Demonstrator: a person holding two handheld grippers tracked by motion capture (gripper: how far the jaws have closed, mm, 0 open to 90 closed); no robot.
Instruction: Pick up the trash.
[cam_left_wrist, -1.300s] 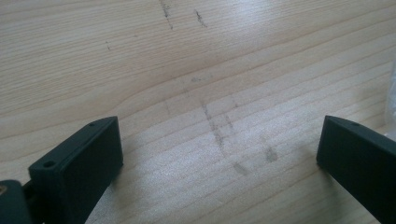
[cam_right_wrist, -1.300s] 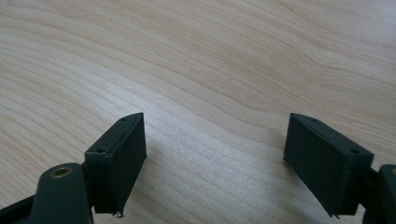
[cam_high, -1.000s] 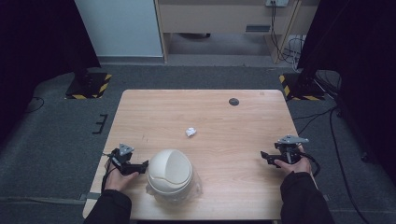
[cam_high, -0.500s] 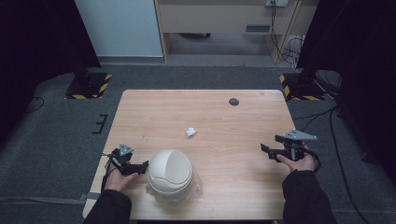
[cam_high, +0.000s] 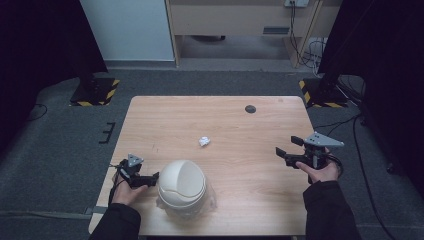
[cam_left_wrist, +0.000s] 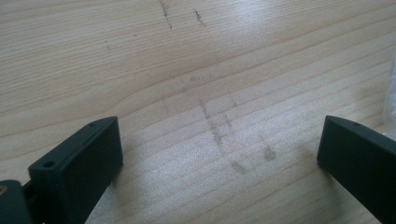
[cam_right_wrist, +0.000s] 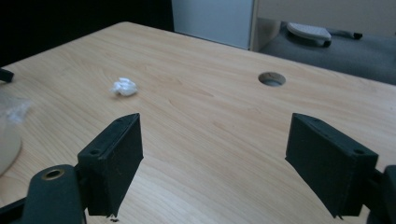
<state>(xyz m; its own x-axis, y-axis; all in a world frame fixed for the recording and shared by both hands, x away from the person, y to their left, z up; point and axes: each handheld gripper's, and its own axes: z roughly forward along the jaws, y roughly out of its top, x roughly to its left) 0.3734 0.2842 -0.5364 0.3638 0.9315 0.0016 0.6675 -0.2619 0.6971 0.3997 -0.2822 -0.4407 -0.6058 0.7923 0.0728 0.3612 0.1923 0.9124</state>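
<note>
A white domed container (cam_high: 181, 186) stands on clear plastic film near the table's front edge; its rim also shows in the right gripper view (cam_right_wrist: 7, 144). A small crumpled white paper ball (cam_high: 204, 141) (cam_right_wrist: 123, 87) lies mid-table. My left gripper (cam_high: 152, 178) (cam_left_wrist: 219, 140) rests low on the wood just left of the container, open, with bare wood between its jaws. My right gripper (cam_high: 286, 146) (cam_right_wrist: 215, 140) hovers above the table's right side, pointing toward the paper ball. Its jaws have just been opening and nothing is between them.
A round cable hole (cam_high: 250, 108) (cam_right_wrist: 272, 79) sits near the wooden table's (cam_high: 240, 200) far edge. Grey carpet surrounds the table, with stand bases marked in yellow and black (cam_high: 95, 90) at the far corners and cables (cam_high: 310, 50) at the back right.
The right hand has lifted its gripper off the table and shifted slightly right. The left hand, the container and the paper ball have stayed put.
</note>
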